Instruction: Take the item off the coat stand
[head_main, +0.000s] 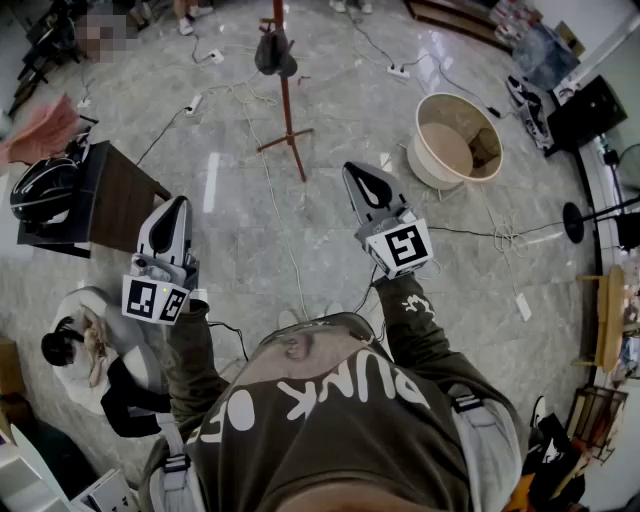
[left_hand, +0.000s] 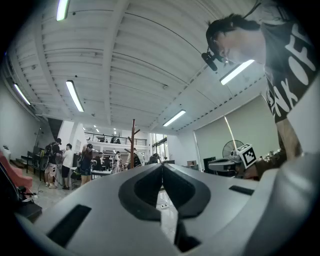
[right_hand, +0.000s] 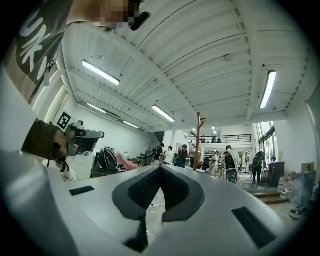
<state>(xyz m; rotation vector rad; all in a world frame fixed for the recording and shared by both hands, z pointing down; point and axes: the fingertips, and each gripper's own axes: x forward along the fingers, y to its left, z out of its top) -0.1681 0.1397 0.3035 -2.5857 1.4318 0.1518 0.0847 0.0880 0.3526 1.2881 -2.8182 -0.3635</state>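
Both claws are held out in front of the person above the marble floor (head_main: 230, 230), each at the end of a bent forearm in an olive sleeve, with the marker cubes turned up toward the head camera. The left claw (head_main: 180, 202) is kept closer to the body on the left, and its jaws are seen pressed together in the left gripper view (left_hand: 161, 165), with nothing between them. The right claw (head_main: 352, 170) is stretched further forward, and its jaws are likewise closed on nothing in the right gripper view (right_hand: 160, 167). Both are pointed toward the coat stand (head_main: 286, 100), which is planted on the floor well ahead of them, near the top of the head view; its upright wooden pole is also seen beyond the jaws in each gripper view (left_hand: 132, 142) (right_hand: 197, 140). The item (head_main: 274, 52), dark and slumped, is hung on the stand high up the pole, well apart from both claws. A round tub (head_main: 420, 125) is set on the floor to the right of the stand, and a dark helmet (head_main: 45, 190) lies on a low dark tabletop (head_main: 120, 200) to the left. Cables (head_main: 270, 190) are strewn across the floor between the person and the stand.
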